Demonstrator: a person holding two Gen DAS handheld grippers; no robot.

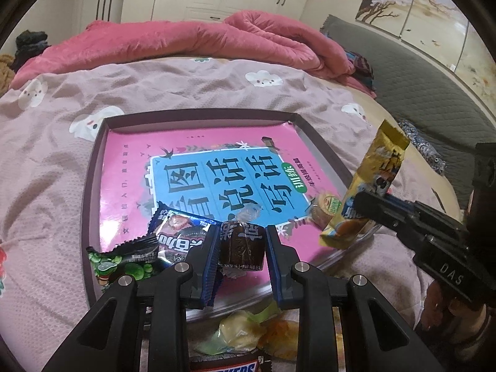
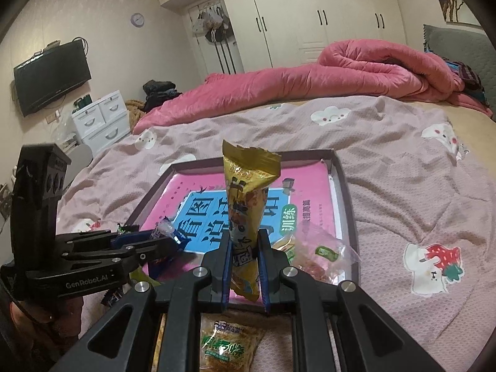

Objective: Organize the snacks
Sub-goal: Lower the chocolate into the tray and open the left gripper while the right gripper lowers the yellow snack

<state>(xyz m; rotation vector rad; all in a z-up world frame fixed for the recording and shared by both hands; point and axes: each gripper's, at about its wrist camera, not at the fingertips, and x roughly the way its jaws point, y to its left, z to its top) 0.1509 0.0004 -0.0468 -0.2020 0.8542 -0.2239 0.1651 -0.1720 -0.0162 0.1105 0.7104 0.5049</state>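
Both grippers hold snacks over the near edge of a shallow tray on a bed.

The left gripper [image 1: 241, 248] is clamped on a small brown wrapped cake [image 1: 242, 245], held just above the tray's [image 1: 93, 167] near edge, beside a blue-and-red packet [image 1: 178, 232] and a green-and-black candy [image 1: 124, 262] lying at the near left corner. The right gripper [image 2: 245, 257] pinches a long yellow snack packet [image 2: 245, 204] upright, its jaws narrow around the lower part, over the tray's near right corner, where a round pastry in clear wrap [image 1: 325, 209] lies. A pink book [image 1: 198, 167] covers the tray floor. More wrapped snacks [image 1: 245, 334] lie on the bedspread [image 1: 46, 161] just outside the near edge.
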